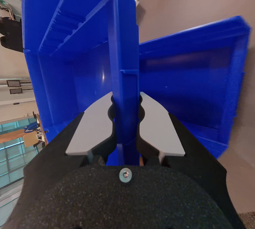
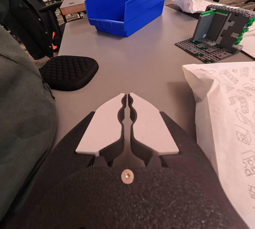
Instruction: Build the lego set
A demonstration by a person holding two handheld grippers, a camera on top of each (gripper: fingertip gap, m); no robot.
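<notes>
Left gripper (image 1: 126,98) is clamped on the side wall of a blue bin (image 1: 77,70), wall running straight up betw. the jaws, one pad inside the bin, one outside. The bin is tipped on its side and looks lifted off the table. Prob. it's held that way to carry or empty it, though nothing shows inside. A second blue bin (image 1: 193,84) sits just right of the jaws, blurred, so I can't tell if the two touch.

Right gripper (image 2: 127,95) hangs low over the grey table (image 2: 138,63), jaws nearly together w/ nothing betw. them (idle, likely waiting its turn). Straight ahead of its tips, well apart, a blue bin (image 2: 127,9) stands upright w/ its low open end toward the jaws, easy to reach into. Ahead and right, the half-built lego model (image 2: 220,34) stands on its studded baseplate, clear of both grippers. A white paper bag (image 2: 227,111) lies close right of the jaws; a black pad (image 2: 69,73) lies left.
</notes>
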